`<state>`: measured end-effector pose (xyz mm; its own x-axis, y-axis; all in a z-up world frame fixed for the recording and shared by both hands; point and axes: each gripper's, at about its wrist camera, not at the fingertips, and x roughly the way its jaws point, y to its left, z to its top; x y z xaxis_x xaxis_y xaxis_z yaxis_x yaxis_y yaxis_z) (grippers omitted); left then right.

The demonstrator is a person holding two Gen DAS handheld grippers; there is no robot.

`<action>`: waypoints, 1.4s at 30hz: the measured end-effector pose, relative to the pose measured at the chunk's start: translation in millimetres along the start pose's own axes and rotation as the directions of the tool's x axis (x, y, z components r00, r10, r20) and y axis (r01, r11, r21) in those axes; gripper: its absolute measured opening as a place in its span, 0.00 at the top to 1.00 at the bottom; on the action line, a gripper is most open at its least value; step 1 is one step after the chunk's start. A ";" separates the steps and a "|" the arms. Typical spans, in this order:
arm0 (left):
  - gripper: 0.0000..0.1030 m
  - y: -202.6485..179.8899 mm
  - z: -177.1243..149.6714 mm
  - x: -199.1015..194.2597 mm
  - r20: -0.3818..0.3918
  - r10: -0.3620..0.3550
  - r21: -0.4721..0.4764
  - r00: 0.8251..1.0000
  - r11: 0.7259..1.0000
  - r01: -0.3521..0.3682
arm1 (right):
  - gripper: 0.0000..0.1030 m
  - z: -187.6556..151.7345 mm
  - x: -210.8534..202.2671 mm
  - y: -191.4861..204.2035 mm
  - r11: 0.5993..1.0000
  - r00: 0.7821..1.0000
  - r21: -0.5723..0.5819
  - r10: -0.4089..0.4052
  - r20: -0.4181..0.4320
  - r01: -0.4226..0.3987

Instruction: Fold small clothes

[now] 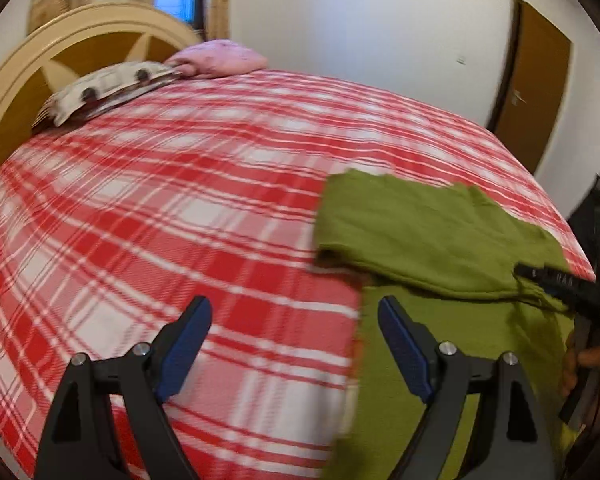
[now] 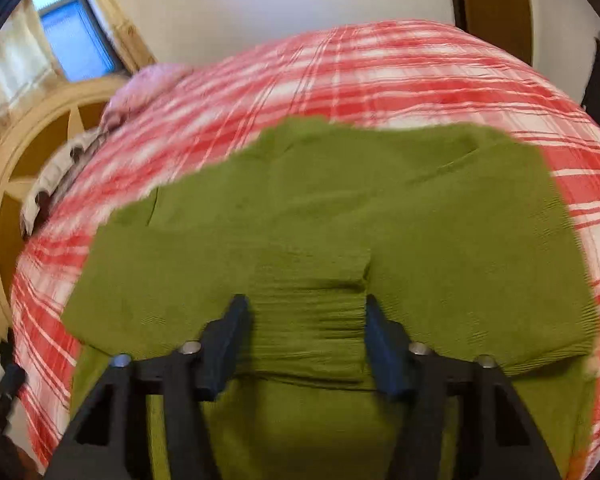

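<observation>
A green knit garment (image 1: 432,236) lies on the red-and-white plaid bed cover (image 1: 180,208), with one part folded over the rest. My left gripper (image 1: 294,312) is open and empty, just above the cover at the garment's left edge. My right gripper (image 2: 304,312) is open, its jaws on either side of the ribbed cuff (image 2: 312,320) of a sleeve folded across the garment (image 2: 380,216). In the left wrist view the right gripper (image 1: 556,280) shows at the far right, over the garment's edge.
A cream and brown headboard (image 1: 52,52) stands at the far left, with a patterned pillow (image 1: 108,88) and a pink pillow (image 1: 220,58) before it. A brown door (image 1: 536,88) is in the white wall at right. A window (image 2: 72,36) is behind the headboard.
</observation>
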<state>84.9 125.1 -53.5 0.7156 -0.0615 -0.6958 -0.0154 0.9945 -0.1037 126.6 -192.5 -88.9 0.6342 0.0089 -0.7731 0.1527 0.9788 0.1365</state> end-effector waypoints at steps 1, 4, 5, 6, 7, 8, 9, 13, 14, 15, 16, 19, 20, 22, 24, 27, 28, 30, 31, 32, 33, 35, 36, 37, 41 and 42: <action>0.15 4.8 0.6 3.8 -0.007 0.008 -0.020 1.000 1.000 -0.008 | 0.75 -0.3 1.5 9.0 0.998 0.999 -0.058 -0.034 0.001 0.034; 0.15 18.9 -1.3 8.0 -0.022 0.014 -0.068 1.000 0.998 -0.016 | 0.86 5.6 -2.9 15.4 0.995 1.000 -0.096 -0.004 -0.010 0.003; 0.15 20.3 -1.4 8.7 -0.025 0.006 -0.081 1.000 0.997 -0.008 | 0.87 10.4 -7.4 18.0 0.993 1.000 -0.116 -0.009 0.006 0.010; 0.15 20.4 -1.9 8.5 -0.026 -0.003 -0.089 1.000 0.996 0.001 | 0.87 16.0 -16.6 22.2 0.990 0.999 -0.140 -0.016 0.033 0.020; 0.15 19.6 -3.1 6.6 -0.025 -0.022 -0.099 0.999 0.995 0.019 | 0.87 25.5 -32.2 27.0 0.985 0.997 -0.170 -0.019 0.081 0.032; 0.15 17.8 -3.7 6.7 -0.024 -0.031 -0.101 0.999 0.994 0.028 | 0.87 29.5 -42.9 29.9 0.983 0.994 -0.182 -0.017 0.108 0.036; 0.15 12.6 -4.6 7.1 -0.024 -0.046 -0.096 0.999 0.994 0.043 | 0.87 40.2 -62.7 33.1 0.979 0.987 -0.199 -0.008 0.158 0.040; 0.15 -5.2 -8.3 11.9 -0.037 -0.057 -0.057 0.998 0.997 0.055 | 0.87 68.6 -123.2 29.5 0.966 0.949 -0.235 -0.031 0.313 0.109; 0.15 -9.6 -9.2 14.0 -0.044 -0.061 -0.050 0.997 0.997 0.058 | 0.87 73.9 -133.3 28.4 0.963 0.940 -0.236 -0.041 0.338 0.127; 0.15 -11.7 -10.0 14.8 -0.046 -0.065 -0.048 0.997 0.997 0.063 | 0.87 76.3 -143.3 21.9 0.962 0.933 -0.232 -0.053 0.356 0.143; 0.15 -13.9 -11.2 15.9 -0.049 -0.073 -0.050 0.996 0.996 0.071 | 0.87 76.7 -150.6 11.9 0.961 0.929 -0.225 -0.072 0.362 0.162; 0.15 -17.5 -13.5 19.9 -0.060 -0.083 -0.056 0.995 0.995 0.080 | 0.87 69.3 -144.8 -20.3 0.955 0.928 -0.195 -0.148 0.341 0.224; 0.15 -18.6 -14.3 21.0 -0.064 -0.084 -0.058 0.994 0.995 0.080 | 0.87 65.0 -136.1 -31.5 0.959 0.937 -0.180 -0.156 0.313 0.220; 0.15 -20.3 -15.6 22.7 -0.071 -0.091 -0.063 0.993 0.994 0.087 | 0.87 50.9 -104.2 -54.8 0.971 0.964 -0.157 -0.144 0.224 0.181; 0.15 -24.4 -17.2 22.0 -0.074 -0.088 -0.053 0.993 0.995 0.085 | 0.86 36.7 -80.9 -67.2 0.976 0.975 -0.151 -0.130 0.179 0.158; 0.15 -29.8 -16.2 19.3 -0.068 -0.067 -0.023 0.995 0.998 0.066 | 0.85 14.7 -42.6 -86.1 0.978 0.982 -0.104 -0.176 0.063 0.182; 0.15 -30.5 -15.3 18.9 -0.066 -0.063 -0.017 0.996 0.998 0.062 | 0.85 8.7 -35.2 -94.6 0.980 0.983 -0.072 -0.184 0.017 0.185; 0.15 -31.8 -12.3 18.9 -0.063 -0.059 -0.009 0.996 0.998 0.059 | 0.85 2.8 -41.2 -108.5 0.989 0.989 -0.025 -0.146 0.014 0.146; 0.15 -33.0 -9.6 19.3 -0.060 -0.058 -0.007 0.997 0.998 0.058 | 0.81 0.5 -48.8 -116.2 0.992 0.992 0.004 -0.127 0.025 0.127; 0.15 -35.2 -5.6 20.3 -0.056 -0.061 -0.003 0.997 0.998 0.061 | 0.78 -0.9 -61.7 -125.1 0.993 0.993 0.044 -0.110 0.051 0.108; 0.15 -37.4 -2.2 21.8 -0.053 -0.063 0.002 0.997 0.998 0.063 | 0.72 -1.2 -71.7 -130.7 0.993 0.992 0.068 -0.106 0.071 0.102; 0.15 -48.4 7.9 25.7 -0.045 -0.067 0.025 0.997 0.997 0.068 | 0.58 -0.7 -96.9 -142.7 0.986 0.981 0.130 -0.127 0.144 0.108; 0.15 -55.4 13.6 27.2 -0.036 -0.074 0.038 0.997 0.996 0.075 | 0.52 -0.6 -109.9 -146.9 0.981 0.972 0.149 -0.147 0.183 0.121; 0.15 -66.4 21.2 30.0 -0.025 -0.079 0.058 0.997 0.995 0.080 | 0.52 -0.4 -122.1 -148.2 0.978 0.960 0.157 -0.170 0.224 0.137; 0.15 -111.2 43.6 49.7 0.000 -0.046 0.111 0.999 0.993 0.046 | 0.53 4.7 -137.1 -128.2 0.987 0.949 0.086 -0.153 0.276 0.134; 0.15 -120.3 48.1 56.8 0.009 -0.033 0.103 0.999 0.994 0.032 | 0.65 3.9 -135.5 -118.8 0.989 0.949 0.059 -0.149 0.279 0.138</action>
<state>161.0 6.1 -46.4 0.7222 -0.0938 -0.6853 0.0796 0.9955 -0.0523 25.4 -310.8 2.1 0.7907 -0.1944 -0.5805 0.2831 0.9569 0.0651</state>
